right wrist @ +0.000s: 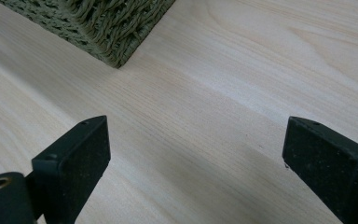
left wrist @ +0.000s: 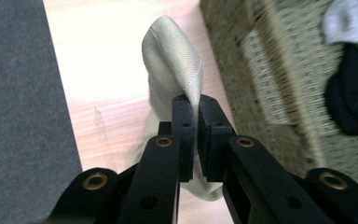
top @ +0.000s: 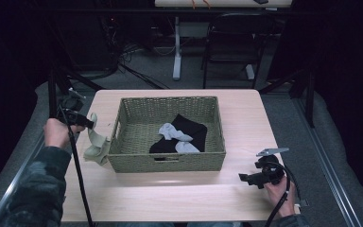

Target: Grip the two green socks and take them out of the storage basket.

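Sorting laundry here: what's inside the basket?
Inside the basket lie a black garment and light grey socks on top of it. Anything beneath them is covered.

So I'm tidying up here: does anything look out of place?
One beige sock hangs outside the woven basket, against its left wall, pinched in the left gripper. The grey socks and black socks lie inside the basket. The right gripper is open over the bare wooden table.

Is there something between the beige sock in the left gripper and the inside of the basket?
Only the basket's own left wall. The beige sock, pinched in the left gripper, hangs just outside it and must be lifted over the rim. Inside lie black and grey socks, with bare floor beside them.
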`<state>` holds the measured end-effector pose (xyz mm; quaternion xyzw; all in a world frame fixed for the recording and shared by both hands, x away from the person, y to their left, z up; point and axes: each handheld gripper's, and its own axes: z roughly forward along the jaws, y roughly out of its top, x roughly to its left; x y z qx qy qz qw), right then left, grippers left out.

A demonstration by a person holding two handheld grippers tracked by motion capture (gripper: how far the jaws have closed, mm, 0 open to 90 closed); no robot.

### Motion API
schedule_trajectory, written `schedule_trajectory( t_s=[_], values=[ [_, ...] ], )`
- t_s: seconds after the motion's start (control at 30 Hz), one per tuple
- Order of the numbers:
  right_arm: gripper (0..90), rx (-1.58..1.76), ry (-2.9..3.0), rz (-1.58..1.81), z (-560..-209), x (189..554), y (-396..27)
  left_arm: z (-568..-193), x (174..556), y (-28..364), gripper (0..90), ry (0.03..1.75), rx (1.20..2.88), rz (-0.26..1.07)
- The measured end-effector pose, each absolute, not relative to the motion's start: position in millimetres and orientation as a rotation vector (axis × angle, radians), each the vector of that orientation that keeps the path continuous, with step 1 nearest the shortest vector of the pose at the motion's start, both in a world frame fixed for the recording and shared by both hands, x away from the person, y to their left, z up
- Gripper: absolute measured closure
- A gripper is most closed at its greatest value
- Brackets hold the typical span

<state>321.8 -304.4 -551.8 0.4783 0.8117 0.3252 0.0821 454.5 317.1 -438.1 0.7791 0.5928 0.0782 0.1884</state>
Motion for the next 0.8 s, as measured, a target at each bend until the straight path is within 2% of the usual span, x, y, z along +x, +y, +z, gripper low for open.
schedule_trajectory(
  t_s=[0.13, 0.23, 0.33, 0.5, 0.57, 0.6, 0.8],
  values=[
    [6.7, 1.425, 2.423, 0.972, -552.0, 322.0, -304.6, -453.0, 455.5, 317.4, 85.7, 1.689, 2.195, 0.203],
    [6.7, 1.434, 2.429, 0.971, -551.8, 321.8, -304.4, -470.0, 456.2, 318.6, 81.7, 1.722, 2.186, 0.173],
    [6.7, 1.433, 2.427, 0.971, -551.8, 321.7, -304.3, -476.5, 455.6, 321.1, 70.0, 1.737, 2.176, 0.147],
    [6.8, 1.433, 2.423, 0.971, -551.9, 321.5, -305.1, -470.9, 444.3, 331.3, 36.3, 1.759, 2.126, 0.193],
    [6.8, 1.435, 2.423, 0.971, -552.0, 321.4, -305.0, -468.4, 439.2, 334.6, 33.0, 1.752, 2.111, 0.196],
    [6.7, 1.439, 2.427, 0.967, -551.8, 321.2, -304.9, -465.6, 431.1, 338.2, 25.2, 1.740, 2.106, 0.214],
    [6.8, 1.436, 2.431, 0.974, -552.2, 321.7, -304.3, -463.4, 405.4, 344.1, 14.5, 1.720, 2.098, 0.267]
  ],
)
